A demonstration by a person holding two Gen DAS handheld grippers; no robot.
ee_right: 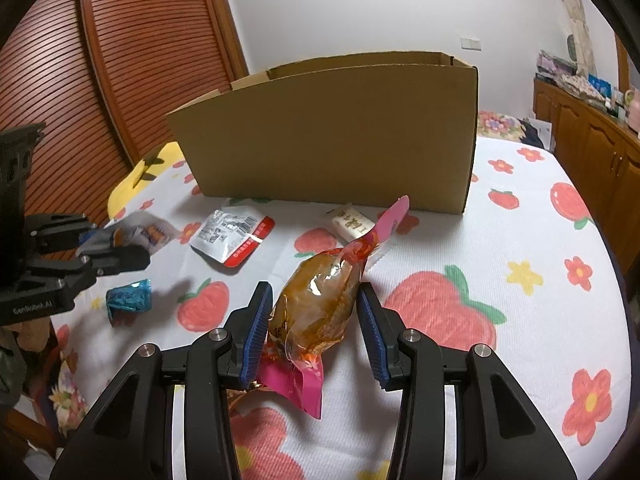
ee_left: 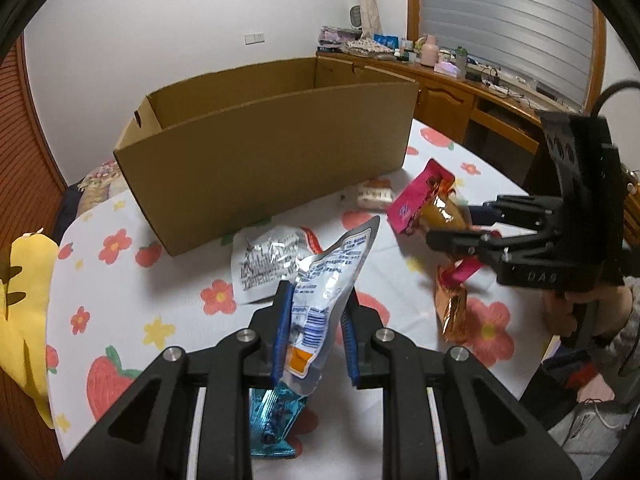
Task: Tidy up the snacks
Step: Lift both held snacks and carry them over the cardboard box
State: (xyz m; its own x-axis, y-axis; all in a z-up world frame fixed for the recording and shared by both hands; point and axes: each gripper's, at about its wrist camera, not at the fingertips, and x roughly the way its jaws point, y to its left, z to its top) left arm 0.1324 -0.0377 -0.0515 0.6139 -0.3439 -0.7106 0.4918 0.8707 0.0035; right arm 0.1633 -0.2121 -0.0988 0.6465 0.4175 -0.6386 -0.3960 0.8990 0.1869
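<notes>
— Where were the snacks?

— Most lay on the flowered bedspread [ee_right: 520, 240] in front of the cardboard box [ee_left: 264, 152], but two were off it. The silver packet [ee_left: 320, 300] stood pinched between the blue pads of the left tool [ee_left: 316, 332], lifted clear of the cover. The brown snack in the pink wrapper [ee_right: 320, 300] sat between the fingers of the right tool [ee_right: 316, 320], which were closed against its sides, its pink tail pointing at the box.

— And the others?

— A silver-and-red pouch [ee_right: 232, 236] lay flat just before the box, a small white bar [ee_right: 352, 222] nearer the box wall, a blue foil sweet [ee_right: 128, 298] close by the left tool, and a gold-wrapped piece [ee_left: 454, 308] under the right one.

— Anything around that?

— A yellow plush toy [ee_left: 20, 292] at the bed's edge, and a wooden counter [ee_left: 480, 92] along the wall.
</notes>
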